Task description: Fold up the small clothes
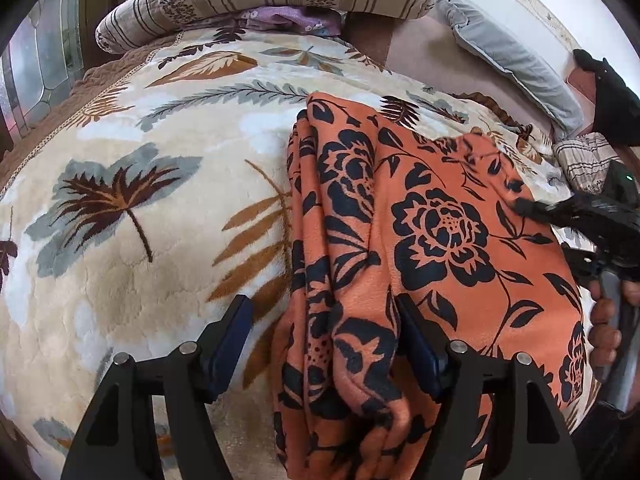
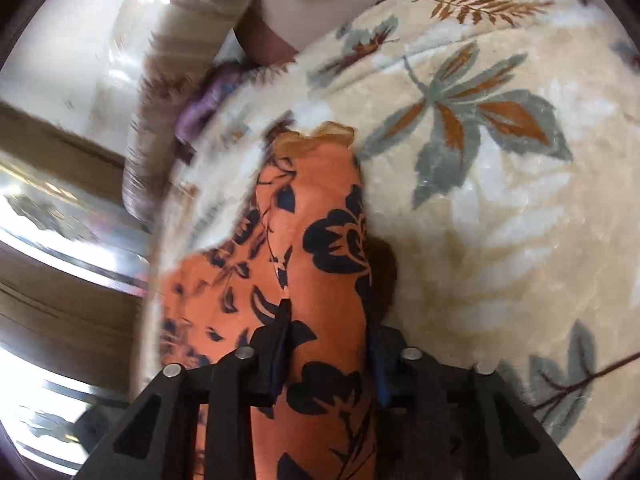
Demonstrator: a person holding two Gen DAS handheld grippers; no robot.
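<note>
Left wrist view: the left gripper [image 1: 324, 344] stands apart at lower centre, the orange flowered garment [image 1: 432, 240] lying on the leaf-patterned blanket [image 1: 140, 168] between its fingers, unpressed. Right wrist view: the right gripper [image 2: 330, 356] at lower centre is clamped on a fold of this garment [image 2: 320, 240]

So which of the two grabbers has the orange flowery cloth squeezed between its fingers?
The right gripper: orange floral garment fills its gap. The left gripper stands wide, its left finger over the leaf-print blanket.
</note>
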